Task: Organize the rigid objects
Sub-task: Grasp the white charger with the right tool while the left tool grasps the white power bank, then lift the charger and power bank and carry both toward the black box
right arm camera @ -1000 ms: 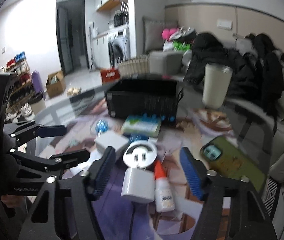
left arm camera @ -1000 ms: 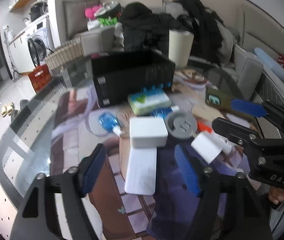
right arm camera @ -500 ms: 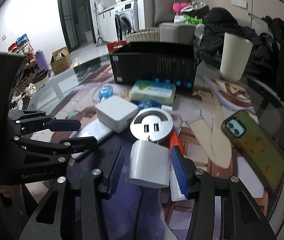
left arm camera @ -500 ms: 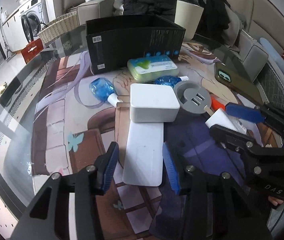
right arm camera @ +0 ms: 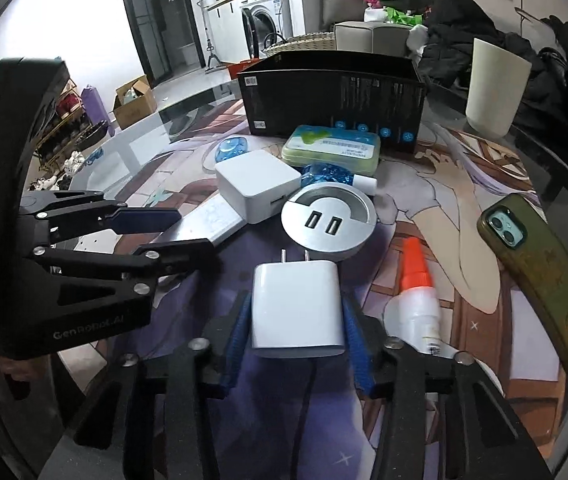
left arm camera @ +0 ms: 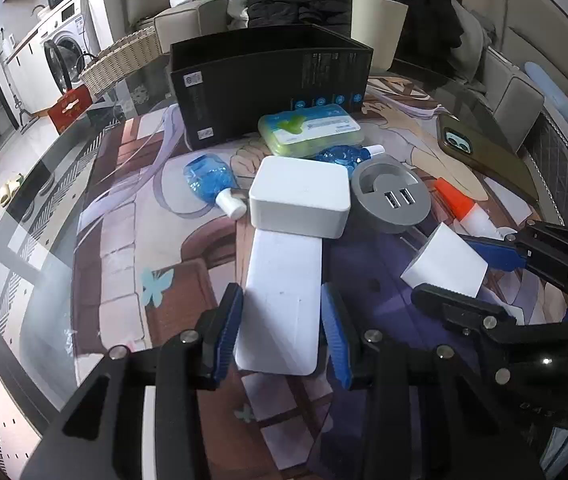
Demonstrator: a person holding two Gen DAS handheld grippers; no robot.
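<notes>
My left gripper (left arm camera: 282, 330) has its blue pads against both long sides of a flat white power bank (left arm camera: 282, 296) lying on the printed mat; the power bank also shows in the right wrist view (right arm camera: 204, 222). My right gripper (right arm camera: 297, 340) is closed on a white plug charger (right arm camera: 297, 310), its prongs pointing away; the charger also shows in the left wrist view (left arm camera: 445, 260). Behind stand a white square box (left arm camera: 301, 196), a round grey USB hub (left arm camera: 391, 196) and an open black box (left arm camera: 272, 76).
A green wipes pack (left arm camera: 311, 128), two blue crumpled bottles (left arm camera: 208, 178), an orange-capped glue bottle (right arm camera: 417, 300) and a phone in an olive case (right arm camera: 539, 268) lie around. A beige cup (right arm camera: 495, 84) stands behind right. The glass table edge (left arm camera: 12, 264) curves at left.
Both grippers dropped toward the table and narrowed. The left jaws closed around the power bank and the right jaws closed around the plug charger.
</notes>
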